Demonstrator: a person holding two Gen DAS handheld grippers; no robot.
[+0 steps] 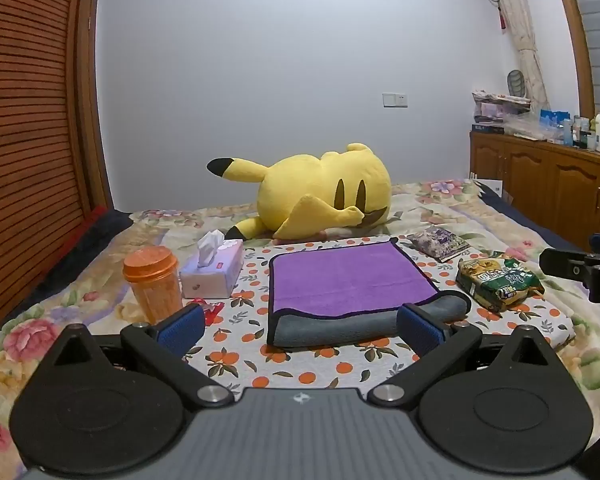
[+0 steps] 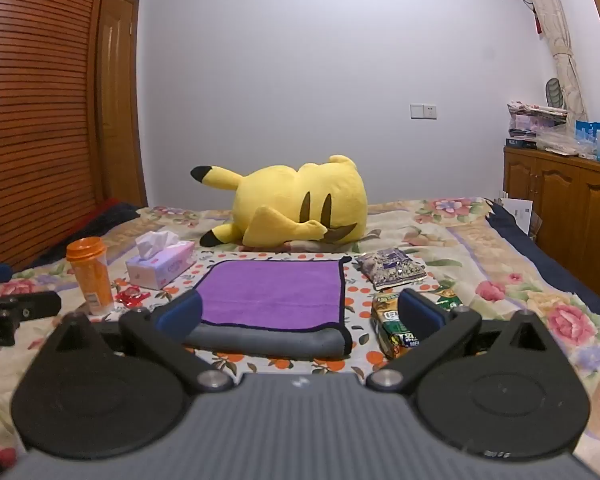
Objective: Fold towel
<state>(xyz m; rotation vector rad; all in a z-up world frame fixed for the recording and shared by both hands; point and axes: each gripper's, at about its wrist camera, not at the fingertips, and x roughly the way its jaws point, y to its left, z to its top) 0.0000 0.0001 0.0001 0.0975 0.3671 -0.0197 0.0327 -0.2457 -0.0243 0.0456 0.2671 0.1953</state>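
Observation:
A purple towel [image 1: 348, 278] with a grey underside and dark trim lies folded over on an orange-print cloth [image 1: 300, 364] on the bed; its grey folded edge faces me. It also shows in the right wrist view [image 2: 274, 294]. My left gripper [image 1: 300, 326] is open and empty, hovering just in front of the towel's near edge. My right gripper [image 2: 300, 314] is open and empty, also in front of the near edge; its left finger overlaps the towel's near left corner in view. Each gripper shows at the edge of the other's view.
An orange bottle [image 1: 153, 284], a tissue box [image 1: 214, 270] and a red wrapper [image 1: 209, 309] lie left of the towel. A green snack bag [image 1: 498, 280] and a purple packet [image 1: 440, 242] lie to its right. A yellow plush [image 1: 320, 194] lies behind. A wooden cabinet [image 1: 548, 184] stands at right.

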